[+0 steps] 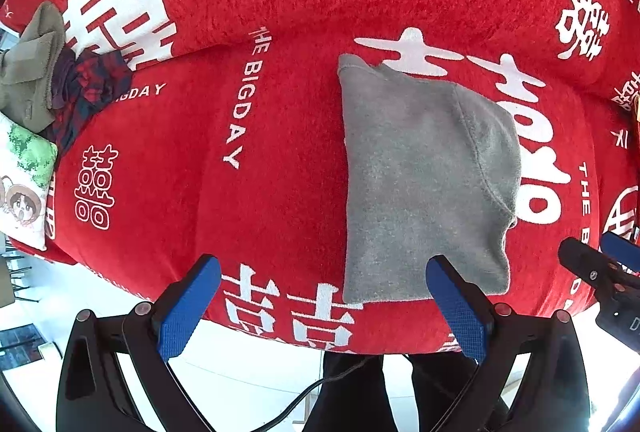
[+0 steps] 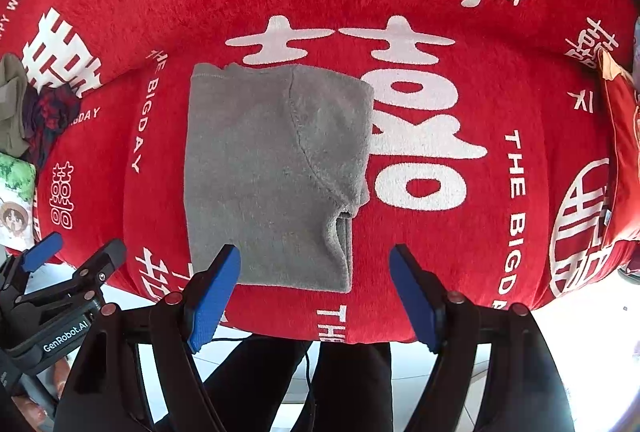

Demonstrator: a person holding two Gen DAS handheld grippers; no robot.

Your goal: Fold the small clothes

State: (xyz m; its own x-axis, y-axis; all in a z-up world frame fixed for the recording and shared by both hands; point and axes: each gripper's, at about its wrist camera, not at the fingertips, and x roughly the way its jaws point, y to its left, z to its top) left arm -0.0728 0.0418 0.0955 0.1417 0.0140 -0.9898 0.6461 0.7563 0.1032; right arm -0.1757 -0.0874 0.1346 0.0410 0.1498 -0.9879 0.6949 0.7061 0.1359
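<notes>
A: Where's the garment?

B: The grey fleece garment [image 2: 272,175] lies folded flat on the red blanket [image 2: 500,252], near the blanket's front edge and a little left of its middle, partly covering a big white character.

A: Is either claw on it?

B: No. The right gripper [image 2: 316,296] hangs above the front edge with its blue pads [image 2: 214,296] spread wide, nothing between them. The left gripper [image 1: 320,306] is released too, jaws wide apart over the same edge, its right-hand pad seen in front of the garment's near left corner; whether it touches I can't tell.

A: Anything else on the blanket?

B: At the far left edge sits a heap: an olive cloth [image 1: 30,67] and a dark red plaid cloth [image 1: 86,87], touching. Just in front of them is a cartoon-print cushion [image 1: 24,183]. The person's dark trouser legs [image 2: 352,384] show below the front edge.
</notes>
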